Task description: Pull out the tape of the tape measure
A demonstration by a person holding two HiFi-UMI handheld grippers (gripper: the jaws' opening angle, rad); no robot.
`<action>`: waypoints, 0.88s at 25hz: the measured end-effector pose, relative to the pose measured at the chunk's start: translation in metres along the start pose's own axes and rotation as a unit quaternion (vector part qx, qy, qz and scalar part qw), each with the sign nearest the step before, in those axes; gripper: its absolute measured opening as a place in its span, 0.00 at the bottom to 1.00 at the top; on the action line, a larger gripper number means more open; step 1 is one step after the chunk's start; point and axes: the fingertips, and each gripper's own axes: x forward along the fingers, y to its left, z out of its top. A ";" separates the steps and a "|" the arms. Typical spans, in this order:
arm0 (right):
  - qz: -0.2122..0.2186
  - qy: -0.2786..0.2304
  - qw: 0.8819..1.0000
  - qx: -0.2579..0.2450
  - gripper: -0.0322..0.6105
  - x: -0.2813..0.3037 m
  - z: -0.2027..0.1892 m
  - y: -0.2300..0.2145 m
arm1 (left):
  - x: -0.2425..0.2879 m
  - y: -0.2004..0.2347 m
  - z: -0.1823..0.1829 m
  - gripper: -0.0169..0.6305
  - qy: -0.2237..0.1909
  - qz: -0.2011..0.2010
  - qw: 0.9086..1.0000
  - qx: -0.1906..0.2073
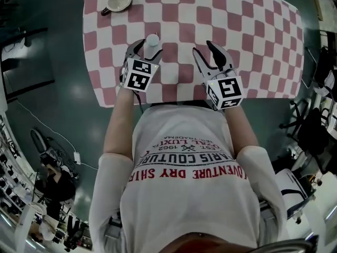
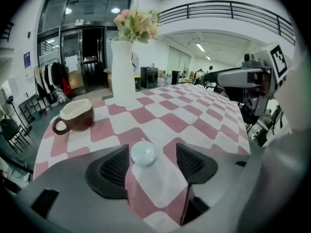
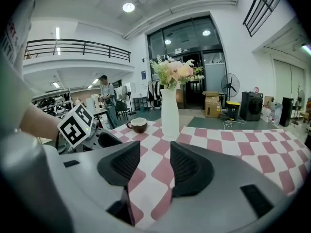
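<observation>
- The left tongs [image 1: 146, 50] lie low on the checked counter [image 1: 253, 36] close to the person's body, with the jaws spread wide and not pressing on anything.
- The tape measure [image 2: 143, 153], a small round white case, lies flat on the cloth just at the tips of those jaws. In the left gripper view it sits inside the gap but well over toward the left jaw, so the right jaw stands clear of it.
- I cannot tell whether the case touches the left jaw's tip. The case is round, so it shows no long axis, and I cannot make out which side the tape's end comes from.
- The right tongs [image 3: 155, 154] rest beside the left ones on the person's right. Their jaws stand apart with only bare cloth between them, and the tape measure lies to their left, well apart.
- The left tongs are by far the nearer, so they would likely hold the case while the right tongs cross over for the tape's end.
- Farther off stand a brown cup [image 2: 75, 115] and a white vase [image 2: 123, 72] of flowers, clear of both tongs.
</observation>
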 end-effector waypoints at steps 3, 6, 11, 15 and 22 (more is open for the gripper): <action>-0.023 0.009 1.000 0.010 0.37 0.012 -0.004 -0.008 | 0.016 0.010 -0.006 0.51 0.023 -0.009 1.000 -0.006; -0.035 0.017 0.999 0.018 0.37 0.020 -0.006 -0.013 | 0.028 0.014 -0.010 0.51 0.039 -0.020 0.999 0.003; -0.043 0.029 0.998 0.025 0.37 0.030 -0.011 -0.015 | 0.041 0.010 -0.017 0.52 0.063 -0.040 0.997 0.035; -0.046 0.032 0.998 0.027 0.37 0.033 -0.013 -0.017 | 0.044 0.014 -0.013 0.51 0.051 -0.025 0.998 0.029; -0.054 0.033 0.998 0.029 0.36 0.032 -0.016 -0.026 | 0.043 0.016 -0.013 0.39 0.043 -0.019 0.998 0.035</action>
